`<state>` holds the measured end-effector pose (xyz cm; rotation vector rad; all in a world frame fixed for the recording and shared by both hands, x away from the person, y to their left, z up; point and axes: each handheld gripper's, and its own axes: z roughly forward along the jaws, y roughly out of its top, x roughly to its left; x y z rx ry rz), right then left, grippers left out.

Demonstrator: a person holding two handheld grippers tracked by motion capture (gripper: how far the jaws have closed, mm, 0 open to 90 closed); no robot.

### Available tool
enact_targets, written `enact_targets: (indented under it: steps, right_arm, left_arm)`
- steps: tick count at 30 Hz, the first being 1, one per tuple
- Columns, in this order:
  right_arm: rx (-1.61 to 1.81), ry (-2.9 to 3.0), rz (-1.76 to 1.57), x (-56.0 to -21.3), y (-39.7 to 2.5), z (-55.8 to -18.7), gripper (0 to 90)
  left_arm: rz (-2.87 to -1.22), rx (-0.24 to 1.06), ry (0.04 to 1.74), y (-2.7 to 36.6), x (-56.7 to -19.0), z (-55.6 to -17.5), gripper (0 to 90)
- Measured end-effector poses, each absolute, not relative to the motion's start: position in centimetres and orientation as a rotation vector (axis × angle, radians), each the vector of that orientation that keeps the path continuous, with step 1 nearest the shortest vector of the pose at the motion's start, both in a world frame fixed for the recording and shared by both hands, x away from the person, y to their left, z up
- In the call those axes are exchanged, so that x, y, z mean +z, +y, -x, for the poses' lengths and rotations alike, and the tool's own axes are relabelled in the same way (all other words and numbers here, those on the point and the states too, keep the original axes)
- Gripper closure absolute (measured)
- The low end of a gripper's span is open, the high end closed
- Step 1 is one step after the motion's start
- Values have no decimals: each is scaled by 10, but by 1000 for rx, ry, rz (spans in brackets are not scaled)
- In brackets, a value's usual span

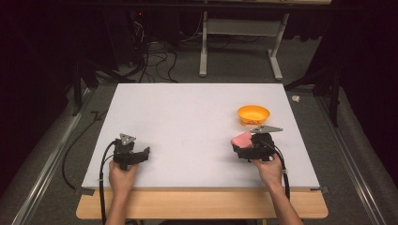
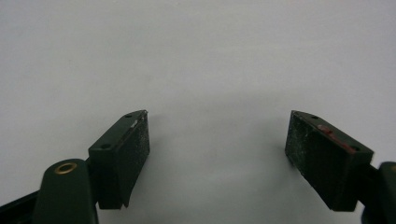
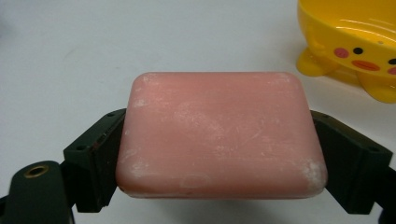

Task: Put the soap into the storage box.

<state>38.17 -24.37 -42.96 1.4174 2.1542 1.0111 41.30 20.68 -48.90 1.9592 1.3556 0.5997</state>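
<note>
One pink soap bar [image 3: 219,135] is being gripped by the right gripper [image 1: 246,146], near the yellow duck-faced bowl [image 1: 253,114]. The left gripper [image 2: 217,154] is being held spread and empty over the white table [image 1: 187,117] at the near left.

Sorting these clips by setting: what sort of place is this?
Probably a lab or recording workspace, not a home: a bare white table in a dark room, loose cables on grey carpet, and a metal stand behind.

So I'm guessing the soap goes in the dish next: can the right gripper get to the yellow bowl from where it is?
Probably yes. The right gripper, shut on the pink soap, sits just short of the yellow bowl, and the table between them looks bare, with the bowl's top open.
</note>
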Motion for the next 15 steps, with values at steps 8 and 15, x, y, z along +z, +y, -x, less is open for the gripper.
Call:
enact_targets:
  steps: [8, 15]
  right_arm:
    - [1013, 2134, -1441, -427, -253, -381, 138]
    - [1021, 2109, -1456, -423, -260, -380, 138]
  left_arm:
    - [-1959, 600, 1355, 207, -489, -413, 222]
    - [-1961, 602, 1351, 207, -489, -413, 227]
